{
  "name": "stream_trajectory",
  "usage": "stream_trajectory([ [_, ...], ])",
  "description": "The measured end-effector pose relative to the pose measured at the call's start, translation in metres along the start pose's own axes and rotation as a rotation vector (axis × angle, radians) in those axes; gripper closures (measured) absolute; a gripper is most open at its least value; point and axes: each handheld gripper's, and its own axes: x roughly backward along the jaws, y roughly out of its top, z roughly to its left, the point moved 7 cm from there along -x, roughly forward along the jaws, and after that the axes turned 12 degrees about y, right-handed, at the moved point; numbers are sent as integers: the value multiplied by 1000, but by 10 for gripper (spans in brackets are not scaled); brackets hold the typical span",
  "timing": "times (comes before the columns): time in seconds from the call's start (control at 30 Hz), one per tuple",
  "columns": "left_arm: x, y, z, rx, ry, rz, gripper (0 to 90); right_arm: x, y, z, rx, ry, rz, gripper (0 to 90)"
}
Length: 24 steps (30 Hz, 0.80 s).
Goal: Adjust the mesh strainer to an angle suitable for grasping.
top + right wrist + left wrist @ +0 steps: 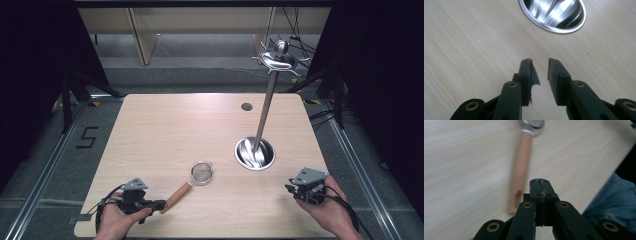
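High view: the left hand comes in at the lower left of the frame, palm wrapped round the left gripper, which points to the right and lies low over the surface. Its fingers sit just at the near end of the strainer's wooden handle; whether they touch it cannot be told here. The strainer lies flat in the lower middle, its mesh bowl toward the upper right and its handle running down to the left. The right hand comes in at the lower right, holding the right gripper, which points to the left and up the frame. A steel stand rises tilted from a round base at the right of centre, with hooks at its top.

Left gripper view: the two fingers are pressed flat together with nothing between them. The strainer handle lies blurred just left of them, running to the top of the frame. A blue sleeve or trouser leg shows at the lower right, past the surface edge.

Right gripper view: the fingers stand apart with a clear gap and hold nothing, hovering over bare wood. The shiny base lies at the top of the frame, well ahead of them.
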Motion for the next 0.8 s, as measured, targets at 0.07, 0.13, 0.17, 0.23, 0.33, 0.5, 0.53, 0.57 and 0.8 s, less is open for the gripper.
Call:
stream_trajectory([
  [0.07,-9,0,-12,-44,-7,37,894,-1,2,-1,4,5,-3,720],
  [0.13,-16,0,-18,-104,-1,92,894,-4,2,0,12,9,2,709],
  [0.17,-19,-1,-17,-132,6,129,894,-5,3,1,28,13,2,706],
  [0.23,-25,-2,-16,-155,16,188,895,-4,3,4,14,18,4,697],
  [0.33,-32,-2,-13,-159,32,245,895,-5,5,6,10,25,-7,688],
  [0.5,-38,1,-3,-132,108,290,895,-5,4,5,1,30,-10,678],
  [0.53,-40,2,0,-126,116,293,896,-4,3,5,-3,33,-7,676],
  [0.57,-41,3,3,-121,128,299,896,-4,3,5,-12,33,-10,672],
  [0.8,-47,18,26,-75,203,309,896,-3,2,3,-18,28,-18,655],
])
